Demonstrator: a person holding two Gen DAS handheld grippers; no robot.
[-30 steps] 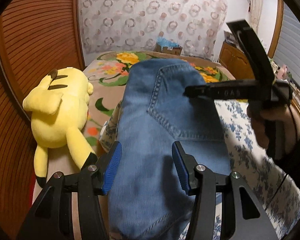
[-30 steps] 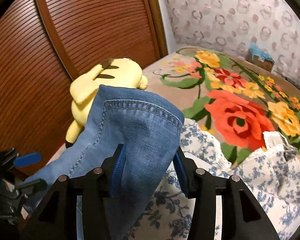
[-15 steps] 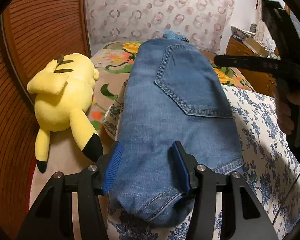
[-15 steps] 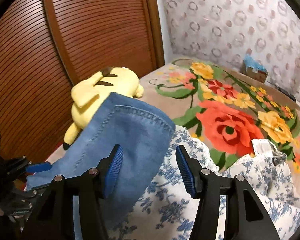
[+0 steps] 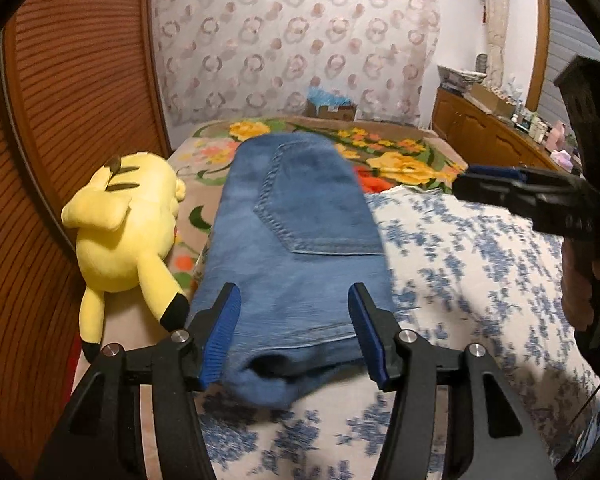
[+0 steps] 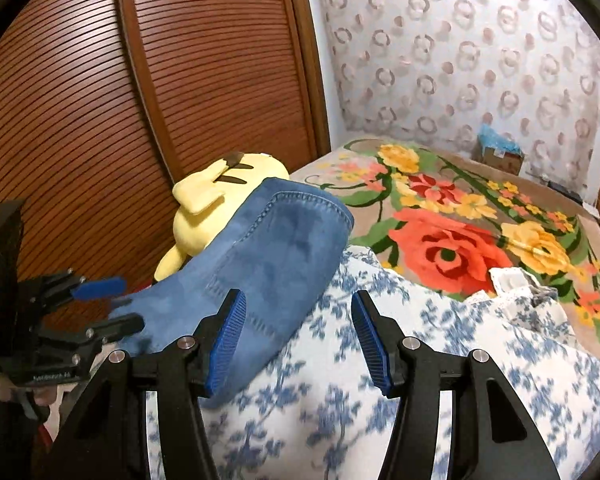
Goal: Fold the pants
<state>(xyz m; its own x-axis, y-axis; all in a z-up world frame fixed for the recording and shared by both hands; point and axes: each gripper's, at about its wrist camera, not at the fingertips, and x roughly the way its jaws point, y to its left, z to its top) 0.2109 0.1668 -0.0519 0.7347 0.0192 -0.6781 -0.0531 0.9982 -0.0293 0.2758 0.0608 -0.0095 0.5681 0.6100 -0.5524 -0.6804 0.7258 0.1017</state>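
Note:
The folded blue jeans [image 5: 300, 232] lie flat on a white quilt with blue flowers [image 5: 460, 280], back pocket up. My left gripper [image 5: 296, 332] hovers at their near end; its jaws are opening slightly and the pads stand clear of the denim on both sides. My right gripper [image 6: 299, 336] is open over the quilt [image 6: 380, 400], just right of the jeans [image 6: 272, 256], with only quilt between its fingers. The left wrist view shows the right gripper [image 5: 492, 184] from the side, off to the right. In the right wrist view the left gripper [image 6: 100, 304] sits at the jeans' far end.
A yellow plush toy [image 5: 124, 232] lies left of the jeans against the brown slatted doors [image 6: 100, 100]. A flower-patterned blanket [image 6: 452, 240] covers the bed beyond the quilt. A cardboard box [image 5: 332, 108] stands by the curtain, a wooden cabinet [image 5: 492, 136] at the right.
Both grippers have drawn back from the jeans. The denim that filled both pairs of jaws a second ago now lies on the quilt; the right gripper has moved right, off the jeans.

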